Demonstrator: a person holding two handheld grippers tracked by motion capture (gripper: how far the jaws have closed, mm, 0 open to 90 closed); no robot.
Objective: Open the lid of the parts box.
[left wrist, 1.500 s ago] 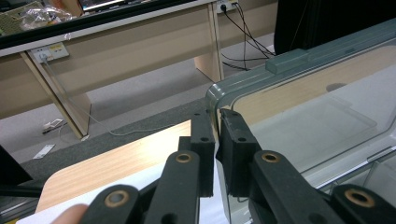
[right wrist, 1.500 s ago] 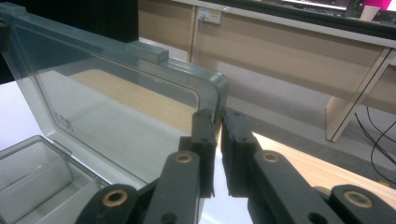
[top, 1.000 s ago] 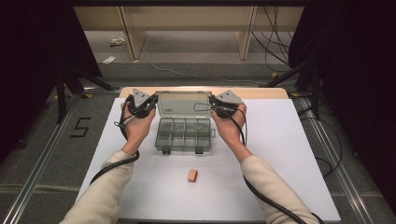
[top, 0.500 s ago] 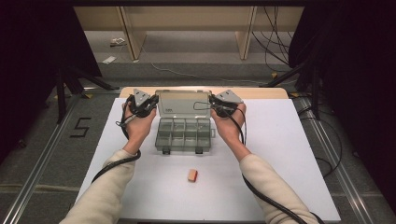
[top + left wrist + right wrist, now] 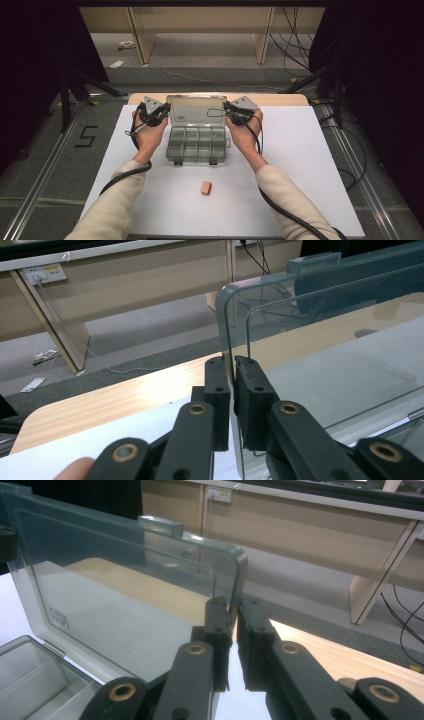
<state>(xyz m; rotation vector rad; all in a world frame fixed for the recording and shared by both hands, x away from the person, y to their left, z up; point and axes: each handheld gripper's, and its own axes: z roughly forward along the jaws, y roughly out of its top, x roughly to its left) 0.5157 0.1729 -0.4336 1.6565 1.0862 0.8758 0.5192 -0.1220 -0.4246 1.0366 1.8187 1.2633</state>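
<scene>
1. Versus one second ago: nothing has visibly shifted. Both hands sit in the same spots, the lid at the same tilt, the small orange block point(image 5: 205, 188) in the same place.
2. Left tongs point(image 5: 167, 111) are clamped on the left edge of the clear lid point(image 5: 196, 108); in the left gripper view the pads squeeze the lid wall near its rounded corner.
3. Right tongs point(image 5: 226, 107) are clamped on the lid's right edge the same way.
4. Clear compartment box point(image 5: 196, 144) sits mid tabletop point(image 5: 310, 165), lid raised at its far side, base flat between both hands.
5. Orange block lies nearer the person, apart from the box.
6. Writing: "5" point(image 5: 85, 136) marked on the floor left of the tabletop. Embossed mark on the lid, in the right gripper view, is unreadable.
</scene>
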